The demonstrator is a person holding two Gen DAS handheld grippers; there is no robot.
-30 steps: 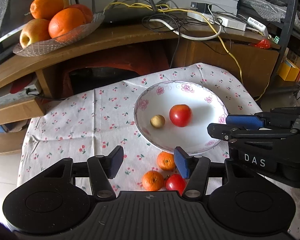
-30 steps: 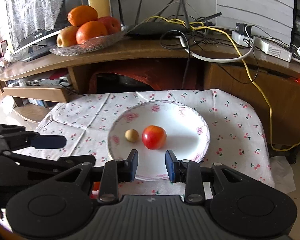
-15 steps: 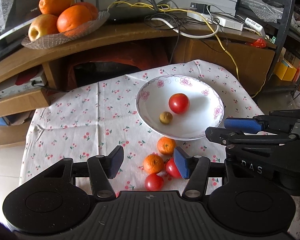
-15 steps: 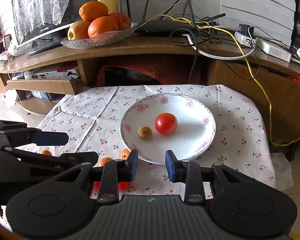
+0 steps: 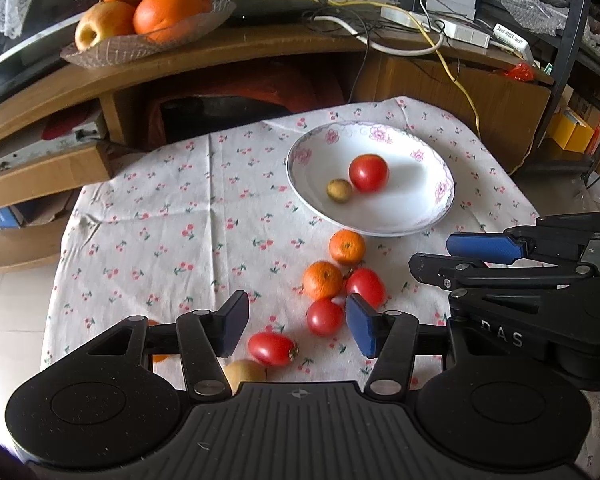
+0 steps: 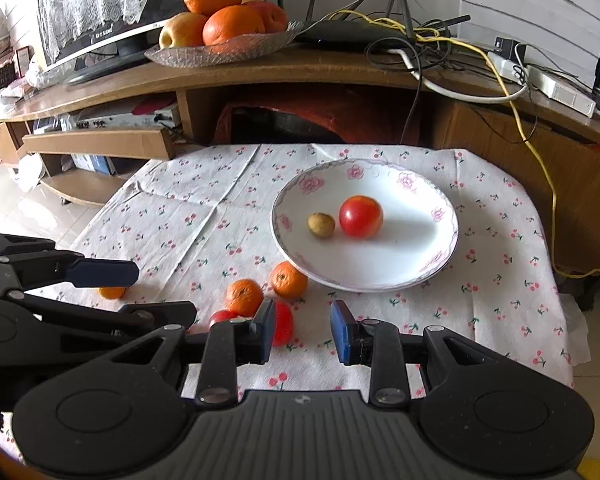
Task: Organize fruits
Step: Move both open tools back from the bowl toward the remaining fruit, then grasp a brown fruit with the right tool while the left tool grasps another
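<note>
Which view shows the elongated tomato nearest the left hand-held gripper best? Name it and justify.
The left wrist view. There the elongated tomato lies unobstructed on the tablecloth, between the open left hand-held gripper fingers. In the right wrist view only a small red sliver appears behind that gripper's arm, and I cannot tell if it is this tomato.

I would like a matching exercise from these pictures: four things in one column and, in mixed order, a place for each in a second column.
Things:
1. small brown fruit
2. long red tomato
3. glass dish of oranges
4. right claw

Places:
A. on the wooden shelf behind the table
B. on the white plate, beside a round red tomato
C. open above the near edge of the tablecloth
D. on the cloth, between the left claw's fingers as seen from the left wrist

Pairs: 1-B, 2-D, 3-A, 4-C
</note>
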